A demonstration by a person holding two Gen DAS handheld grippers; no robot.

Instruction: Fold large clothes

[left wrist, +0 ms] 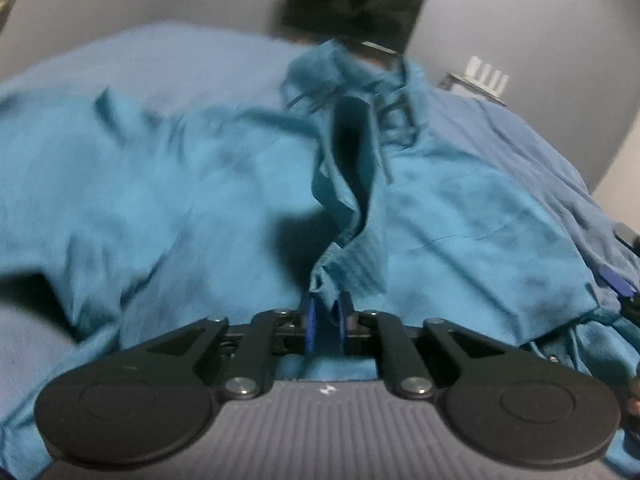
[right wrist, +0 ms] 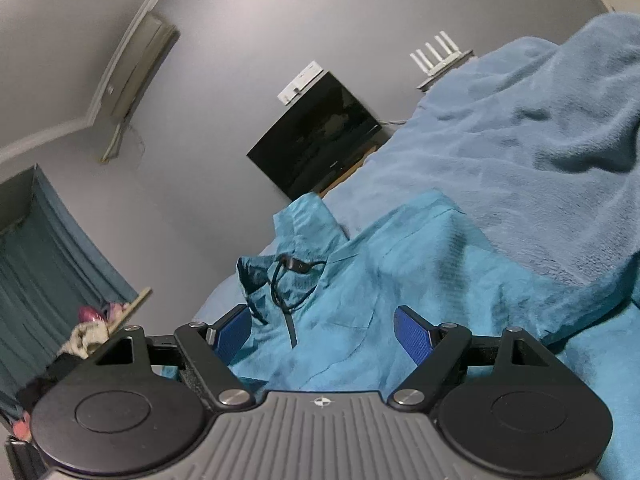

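Observation:
A large teal hooded garment (left wrist: 180,184) lies spread and rumpled on a blue bed (left wrist: 180,60). In the left wrist view my left gripper (left wrist: 326,306) is shut on a raised fold of its front edge, and the cloth runs up from the pads in a ridge. The picture is blurred. In the right wrist view the same garment (right wrist: 400,272) lies with its hood (right wrist: 300,220) and dark drawstring (right wrist: 288,280) toward the wall. My right gripper (right wrist: 324,332) is open just above the cloth, its blue pads (right wrist: 414,336) wide apart and gripping nothing.
A thick blue blanket (right wrist: 520,140) is heaped on the bed to the right of the garment. Beyond the bed stand a dark television (right wrist: 316,140) and a white router (right wrist: 436,56). An air conditioner (right wrist: 136,64) hangs on the wall; curtains (right wrist: 40,260) are at left.

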